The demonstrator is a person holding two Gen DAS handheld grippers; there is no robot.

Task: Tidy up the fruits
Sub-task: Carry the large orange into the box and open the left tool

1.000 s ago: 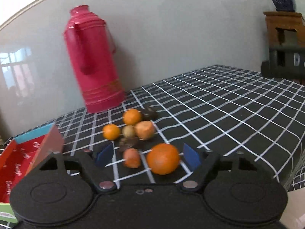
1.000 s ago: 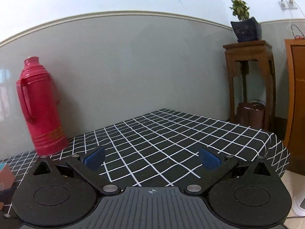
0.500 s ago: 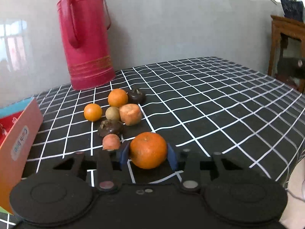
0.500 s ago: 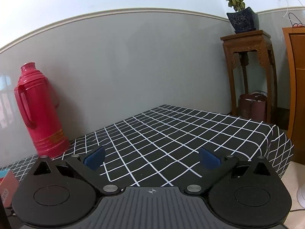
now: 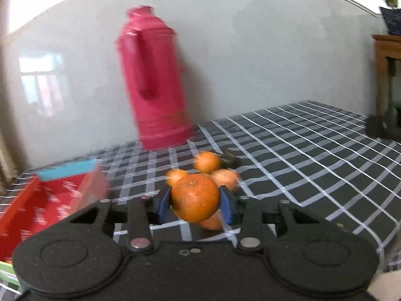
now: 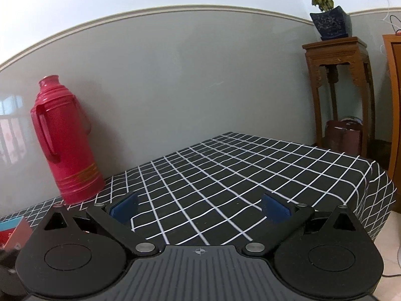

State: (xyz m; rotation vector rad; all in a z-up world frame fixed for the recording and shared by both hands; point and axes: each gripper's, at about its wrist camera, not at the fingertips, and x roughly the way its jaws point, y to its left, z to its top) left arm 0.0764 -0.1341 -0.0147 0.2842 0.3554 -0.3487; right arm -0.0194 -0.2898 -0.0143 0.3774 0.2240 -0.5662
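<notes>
Left gripper (image 5: pixel 195 204) clamped on an orange (image 5: pixel 195 197), jaws just closed in on it, orange above the remaining fruit (image 5: pixel 208 161) on the checked cloth (image 5: pixel 313 150), red box (image 5: pixel 47 200) left, right gripper (image 6: pixel 199 207) wide open, empty.

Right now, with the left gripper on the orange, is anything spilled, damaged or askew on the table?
Nothing stands out. The left gripper has just closed on the large orange, whose skin looks intact. The other fruits sit in a loose cluster, the red thermos stands upright, and the red box looks intact, though blurred.
</notes>
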